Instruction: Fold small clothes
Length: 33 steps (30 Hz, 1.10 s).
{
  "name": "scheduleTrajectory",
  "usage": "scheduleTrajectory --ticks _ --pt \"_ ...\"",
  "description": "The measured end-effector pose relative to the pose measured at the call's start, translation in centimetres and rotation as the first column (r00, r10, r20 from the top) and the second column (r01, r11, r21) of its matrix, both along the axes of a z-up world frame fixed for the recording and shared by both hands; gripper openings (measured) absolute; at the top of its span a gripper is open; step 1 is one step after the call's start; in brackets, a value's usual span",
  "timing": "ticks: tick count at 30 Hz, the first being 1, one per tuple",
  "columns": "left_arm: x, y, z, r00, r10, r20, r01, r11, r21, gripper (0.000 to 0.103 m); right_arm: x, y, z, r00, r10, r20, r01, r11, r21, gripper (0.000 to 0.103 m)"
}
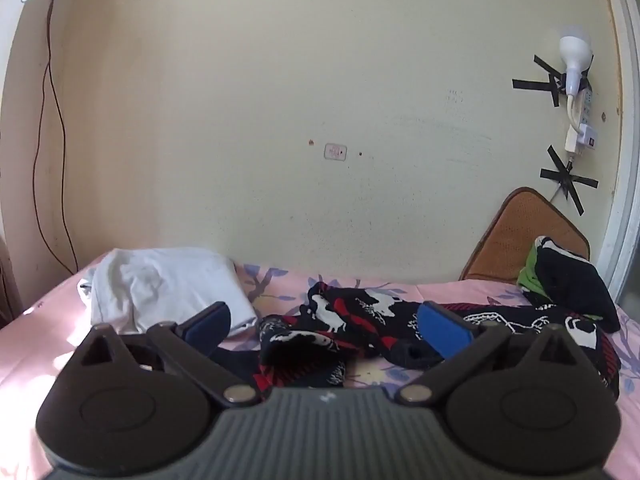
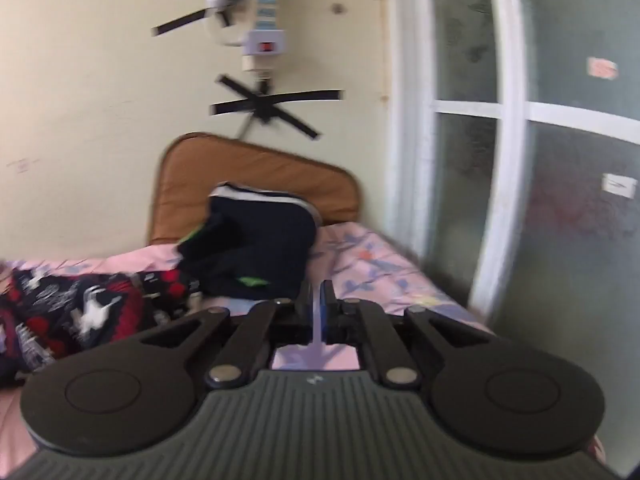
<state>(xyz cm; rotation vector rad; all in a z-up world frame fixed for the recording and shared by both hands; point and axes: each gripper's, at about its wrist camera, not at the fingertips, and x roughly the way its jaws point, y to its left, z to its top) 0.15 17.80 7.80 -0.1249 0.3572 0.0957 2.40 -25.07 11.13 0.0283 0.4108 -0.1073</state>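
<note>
Evidently, a garment is about to be picked up. The patterned garment [image 1: 360, 332] lies crumpled on the bed [image 1: 48, 344], beside the black clothes [image 1: 576, 280]. The left hand-held gripper [image 1: 324, 330] is spread wide over it, nothing gripped. The right hand-held gripper [image 2: 322, 312] is closed and empty. An edge must next be found and pinched so the cloth can be spread flat.
</note>
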Motion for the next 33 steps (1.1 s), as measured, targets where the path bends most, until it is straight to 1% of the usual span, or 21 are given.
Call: scheduleTrajectory --ticks 1,3,4,6,7,8,10,11,13,14,15,17,19,21,22,23,26,28,30,31,33 --pt "0.5 -0.2 -0.5 1.0 -0.017 -0.02 0.016 1.0 -0.027 0.103 0.2 1.2 -0.1 0.999 0.048 0.001 -0.048 0.999 -0.007 0.014" --pt "1.0 -1.6 -1.6 0.995 -0.074 -0.066 0.07 0.996 -0.054 0.103 1.3 4.2 -0.6 0.987 0.159 -0.008 -0.159 0.987 0.01 0.033" --pt "1.0 -2.7 -2.1 0.99 -0.109 -0.086 0.106 0.993 -0.044 0.103 2.0 5.8 -0.8 0.976 0.22 -0.014 -0.219 0.975 0.029 0.038" --pt "0.3 -5.0 -3.1 0.983 -0.153 -0.102 0.156 0.987 0.023 0.103 2.6 9.2 -1.0 0.943 0.332 -0.013 -0.33 0.941 0.072 0.056" --pt "-0.3 -5.8 -3.3 0.983 -0.158 -0.095 0.165 0.983 0.074 0.103 2.3 10.5 -0.6 0.92 0.392 -0.003 -0.39 0.918 0.071 0.059" --pt "-1.0 -6.2 -3.5 0.983 -0.16 -0.084 0.169 0.979 0.112 0.103 2.2 12.6 -0.9 0.887 0.461 -0.005 -0.46 0.887 0.046 0.064" --pt "-1.8 -6.0 -3.2 0.986 -0.152 -0.068 0.161 0.974 0.159 0.103 1.8 17.0 -2.1 0.827 0.561 -0.037 -0.562 0.824 -0.079 0.07" --pt "-2.0 -5.5 -2.9 0.988 -0.139 -0.064 0.148 0.975 0.166 0.103 1.8 18.0 -3.1 0.805 0.581 -0.119 -0.593 0.793 -0.14 0.069" --pt "-1.8 -3.9 -1.7 0.992 -0.106 -0.062 0.115 0.979 0.169 0.103 2.4 20.6 -5.1 0.803 0.578 -0.143 -0.594 0.758 -0.269 0.063" --pt "-1.4 -3.0 -0.8 0.994 -0.087 -0.061 0.097 0.981 0.17 0.103 2.7 20.8 -5.4 0.794 0.585 -0.167 -0.607 0.744 -0.279 0.03" --pt "-1.2 -2.2 -0.3 0.996 -0.068 -0.059 0.077 0.982 0.171 0.103 3.1 20.9 -5.7 0.786 0.587 -0.194 -0.618 0.735 -0.279 0.008" --pt "-0.6 -0.5 0.7 0.997 -0.029 -0.066 0.04 0.986 0.159 0.103 2.0 19.7 -4.8 0.771 0.612 -0.176 -0.636 0.739 -0.222 0.006" --pt "0.3 1.1 1.2 0.995 -0.037 -0.091 0.044 0.996 0.081 0.103 -0.1 17.5 -3.8 0.736 0.657 -0.165 -0.677 0.712 -0.184 0.006" --pt "1.4 2.2 1.3 0.991 -0.075 -0.11 0.074 0.997 -0.014 0.103 -3.4 15.3 -3.0 0.679 0.722 -0.133 -0.734 0.661 -0.158 0.006" --pt "2.0 2.3 1.1 0.989 -0.089 -0.114 0.085 0.995 -0.043 0.103 -4.4 14.8 -3.1 0.636 0.761 -0.128 -0.77 0.617 -0.162 0.006" --pt "2.5 2.1 1.0 0.989 -0.094 -0.115 0.09 0.995 -0.04 0.103 -5.3 13.8 -2.9 0.614 0.774 -0.151 -0.789 0.599 -0.138 0.006" --pt "3.8 0.0 0.4 0.99 -0.073 -0.12 0.085 0.991 0.099 0.103 -7.2 11.0 -3.7 0.618 0.736 -0.277 -0.779 0.622 -0.082 0.008" --pt "4.5 -0.8 0.1 0.987 -0.078 -0.14 0.097 0.986 0.133 0.103 -8.2 9.4 -3.4 0.676 0.681 -0.283 -0.727 0.678 -0.106 0.014" --pt "4.6 -1.0 -0.1 0.985 -0.091 -0.149 0.109 0.987 0.119 0.103 -8.4 9.1 -2.5 0.73 0.64 -0.239 -0.676 0.727 -0.121 0.024" --pt "4.4 -1.0 -0.2 0.985 -0.084 -0.148 0.102 0.988 0.12 0.103 -8.2 8.9 -1.7 0.745 0.636 -0.2 -0.663 0.739 -0.12 0.029" --pt "3.4 -0.9 0.0 0.988 -0.069 -0.136 0.086 0.989 0.123 0.103 -7.5 9.4 -0.3 0.751 0.65 -0.115 -0.66 0.744 -0.102 0.047"
